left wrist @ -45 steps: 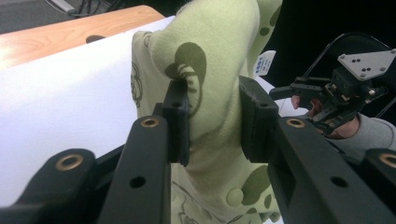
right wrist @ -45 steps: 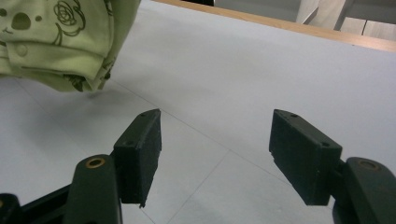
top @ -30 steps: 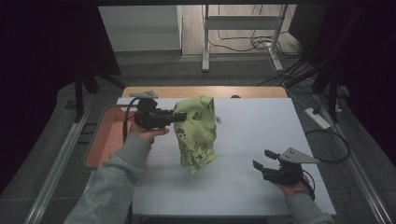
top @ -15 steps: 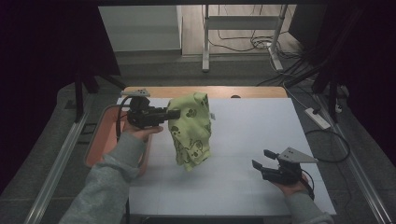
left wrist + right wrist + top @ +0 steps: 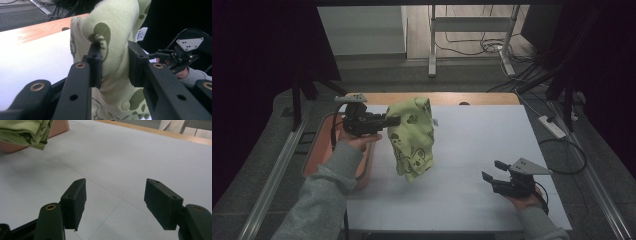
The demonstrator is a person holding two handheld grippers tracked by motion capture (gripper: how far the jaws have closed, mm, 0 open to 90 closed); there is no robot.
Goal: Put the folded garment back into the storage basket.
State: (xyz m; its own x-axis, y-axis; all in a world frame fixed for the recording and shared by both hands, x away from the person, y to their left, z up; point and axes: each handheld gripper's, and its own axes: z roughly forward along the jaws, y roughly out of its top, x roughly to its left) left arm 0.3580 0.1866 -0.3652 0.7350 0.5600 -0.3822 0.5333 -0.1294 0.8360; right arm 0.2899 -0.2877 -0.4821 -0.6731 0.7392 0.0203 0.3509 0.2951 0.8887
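between left tongs (image 5: pixel 113 63), green cloth (image 5: pixel 112 32) pinched

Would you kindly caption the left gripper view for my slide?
Left gripper clamps a green patterned cloth above the white table.

A pale green cloth (image 5: pixel 412 137) with dark prints — perhaps a garment — hangs bunched above the table's left side.

Grey sleeves were worn on both forearms, and each black gripper, the left gripper (image 5: pixel 393 120) and the right gripper (image 5: pixel 493 171), was fitted with brass-coloured rivets, a black trailing cable and a grey three-cornered plate.
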